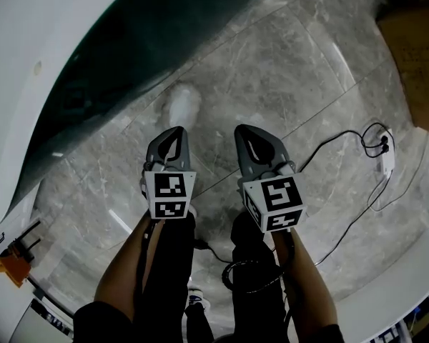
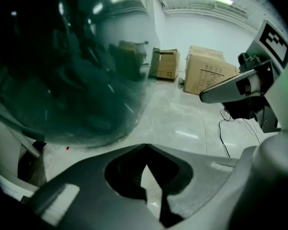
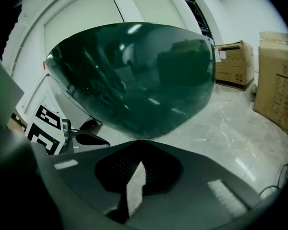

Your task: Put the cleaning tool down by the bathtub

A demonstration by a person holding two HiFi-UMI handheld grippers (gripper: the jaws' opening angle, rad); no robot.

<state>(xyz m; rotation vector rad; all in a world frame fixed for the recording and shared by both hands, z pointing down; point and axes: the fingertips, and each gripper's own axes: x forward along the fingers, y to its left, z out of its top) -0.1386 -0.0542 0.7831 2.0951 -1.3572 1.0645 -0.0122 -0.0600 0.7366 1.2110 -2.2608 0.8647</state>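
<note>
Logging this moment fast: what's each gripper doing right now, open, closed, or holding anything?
Left gripper: closed, jaw tips together, holding nothing.
Right gripper: closed, jaw tips together, holding nothing.

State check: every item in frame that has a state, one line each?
left tongs: shut, empty
right tongs: shut, empty
whitish object: blurred, lying on the floor beside the bathtub, not held
white plug: lying on the floor, corded
</note>
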